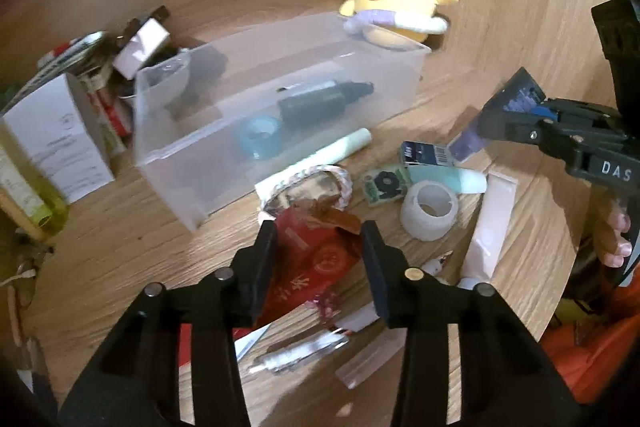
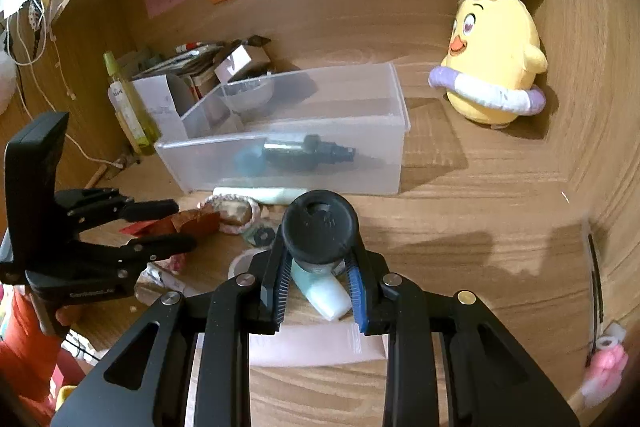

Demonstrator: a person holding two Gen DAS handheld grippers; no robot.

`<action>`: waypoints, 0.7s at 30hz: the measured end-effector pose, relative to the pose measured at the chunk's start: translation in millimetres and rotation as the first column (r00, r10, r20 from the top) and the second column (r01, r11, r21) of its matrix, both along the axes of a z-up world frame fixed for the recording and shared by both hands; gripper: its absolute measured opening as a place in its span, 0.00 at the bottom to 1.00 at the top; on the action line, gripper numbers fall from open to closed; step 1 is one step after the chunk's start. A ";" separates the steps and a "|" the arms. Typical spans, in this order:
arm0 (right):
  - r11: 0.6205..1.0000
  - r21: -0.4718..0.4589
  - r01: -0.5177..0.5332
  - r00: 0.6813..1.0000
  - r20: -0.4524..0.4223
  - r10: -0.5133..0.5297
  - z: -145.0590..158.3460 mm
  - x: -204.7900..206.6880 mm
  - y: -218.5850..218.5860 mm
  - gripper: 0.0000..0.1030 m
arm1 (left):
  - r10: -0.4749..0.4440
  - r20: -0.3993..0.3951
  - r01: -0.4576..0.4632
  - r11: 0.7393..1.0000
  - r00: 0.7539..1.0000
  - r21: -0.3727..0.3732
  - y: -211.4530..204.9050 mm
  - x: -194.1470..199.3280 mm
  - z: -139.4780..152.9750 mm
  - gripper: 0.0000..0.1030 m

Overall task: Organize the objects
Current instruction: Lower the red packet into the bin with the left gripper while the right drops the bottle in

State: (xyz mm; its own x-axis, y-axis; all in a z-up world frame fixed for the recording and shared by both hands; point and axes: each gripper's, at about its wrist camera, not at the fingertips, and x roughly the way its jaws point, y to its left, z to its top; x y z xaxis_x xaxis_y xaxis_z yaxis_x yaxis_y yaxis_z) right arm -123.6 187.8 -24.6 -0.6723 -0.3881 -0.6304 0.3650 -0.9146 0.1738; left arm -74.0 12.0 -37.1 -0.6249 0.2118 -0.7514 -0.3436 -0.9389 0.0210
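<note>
Fingers of the right gripper (image 2: 318,267) clamp a dark tube (image 2: 319,227), its round black cap toward the camera; in the left wrist view the same tube (image 1: 494,115) hangs above the clutter, clear of the desk. Spread wide, the left gripper (image 1: 320,251) hangs over a crumpled red packet (image 1: 316,255) without gripping it. Just beyond lie a braided ring (image 1: 316,183), a white tape roll (image 1: 430,211), a white tube (image 1: 490,223) and a pale stick (image 1: 320,155). Behind them stands a clear plastic bin (image 2: 304,143) holding a dark bottle (image 2: 308,155) and blue tape (image 2: 248,163). A yellow chick plush (image 2: 494,67) sits in the desk's right corner.
</note>
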 end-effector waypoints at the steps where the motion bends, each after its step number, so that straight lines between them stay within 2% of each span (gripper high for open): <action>1: 1.000 -0.001 0.000 1.000 -0.005 0.000 1.5 -0.5 0.3 0.23 | 0.015 -0.007 -0.015 1.000 1.000 -0.002 -3.1 1.5 3.1 0.37; 3: 1.000 -0.004 -0.001 1.000 -0.017 0.001 5.7 -2.1 -1.4 0.23 | 0.041 -0.027 -0.042 0.999 0.999 -0.013 -6.9 2.0 8.5 0.32; 7: 1.000 -0.006 -0.004 0.999 -0.044 0.004 17.1 -6.6 -4.4 0.23 | 0.084 -0.039 -0.084 0.996 0.996 -0.007 -20.0 -1.7 20.0 0.12; 11: 1.000 -0.023 -0.008 0.998 -0.068 0.007 30.5 -14.2 -4.8 0.23 | 0.096 -0.035 -0.098 0.994 0.995 -0.041 -26.6 -9.8 22.4 0.12; 13: 1.000 -0.027 -0.009 0.997 -0.076 0.007 36.2 -18.3 -5.5 0.23 | 0.103 -0.004 -0.103 0.995 0.995 -0.018 -32.6 -11.9 22.9 0.13; 14: 1.000 -0.029 -0.011 0.997 -0.080 0.009 39.8 -20.8 -5.9 0.23 | 0.098 0.018 -0.098 0.995 0.995 0.017 -38.1 -11.5 24.1 0.16; 15: 1.000 -0.028 -0.012 0.996 -0.087 0.010 43.7 -23.4 -6.5 0.23 | 0.098 0.024 -0.098 0.995 0.995 0.029 -40.9 -8.9 24.6 0.23; 16: 1.000 -0.027 -0.014 0.996 -0.093 0.011 46.6 -25.7 -7.2 0.23 | 0.098 0.025 -0.099 0.994 0.995 0.039 -44.7 -5.7 25.6 0.35; 17: 1.000 -0.024 -0.014 0.995 -0.102 0.011 51.6 -29.4 -8.2 0.23 | 0.097 0.016 -0.098 0.994 0.995 0.042 -47.7 -1.2 25.9 0.44; 19: 1.000 -0.020 -0.015 0.993 -0.115 0.013 58.3 -34.8 -8.9 0.23 | 0.103 -0.008 -0.102 0.994 0.995 0.031 -51.5 6.7 25.1 0.71; 21: 1.000 -0.001 -0.010 0.991 -0.136 0.009 66.6 -42.7 -12.8 0.23 | 0.092 -0.009 -0.092 0.996 0.996 0.011 -53.4 11.9 19.4 0.74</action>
State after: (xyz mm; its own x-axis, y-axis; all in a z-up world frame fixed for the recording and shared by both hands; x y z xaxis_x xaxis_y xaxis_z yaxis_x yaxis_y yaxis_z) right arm -166.3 175.1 42.0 -0.7479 -0.3961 -0.5327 0.3942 -0.9107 0.1238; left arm -62.1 -41.4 -17.7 -0.6488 0.1615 -0.7436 -0.2559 -0.9666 0.0133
